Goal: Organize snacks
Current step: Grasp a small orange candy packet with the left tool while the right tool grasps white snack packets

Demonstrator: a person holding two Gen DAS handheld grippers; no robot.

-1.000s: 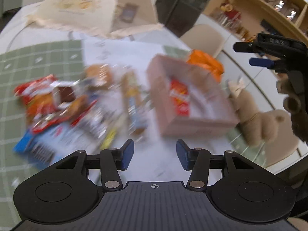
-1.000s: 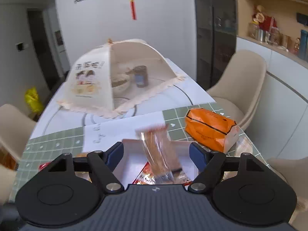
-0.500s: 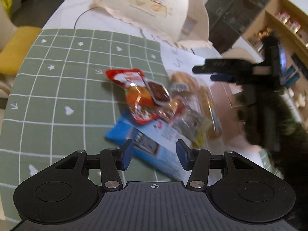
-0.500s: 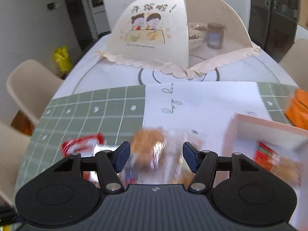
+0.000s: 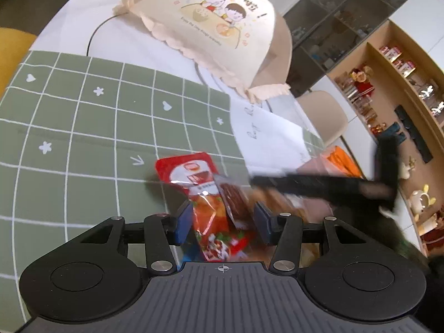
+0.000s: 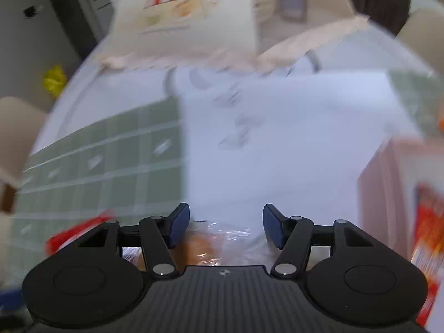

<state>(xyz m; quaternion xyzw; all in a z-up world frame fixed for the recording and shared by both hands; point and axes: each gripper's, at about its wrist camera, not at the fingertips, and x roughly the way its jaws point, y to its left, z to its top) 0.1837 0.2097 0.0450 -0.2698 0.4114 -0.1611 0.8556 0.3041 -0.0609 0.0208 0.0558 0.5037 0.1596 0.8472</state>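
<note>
In the left wrist view my left gripper (image 5: 223,223) is open, its jaws standing either side of a red and orange snack packet (image 5: 199,191) on the green checked mat (image 5: 83,127); a brown snack bar (image 5: 236,202) lies on it. My right gripper shows in that view as a blurred black bar to the right. In the blurred right wrist view my right gripper (image 6: 226,226) is open over a clear-wrapped bread snack (image 6: 205,247). A pink box (image 6: 394,188) holding a red packet (image 6: 427,222) stands at the right.
A cream mesh food cover (image 5: 222,27) stands at the back of the white table. A white paper sheet (image 5: 266,136) lies beside the mat. An orange bag (image 5: 342,161) lies past the box. A beige chair (image 5: 324,116) and shelves (image 5: 402,88) are behind.
My left gripper has moved forward and down onto the snack pile, the red packet now between its jaws. My right gripper has dropped low over the wrapped bread. Both stay open.
</note>
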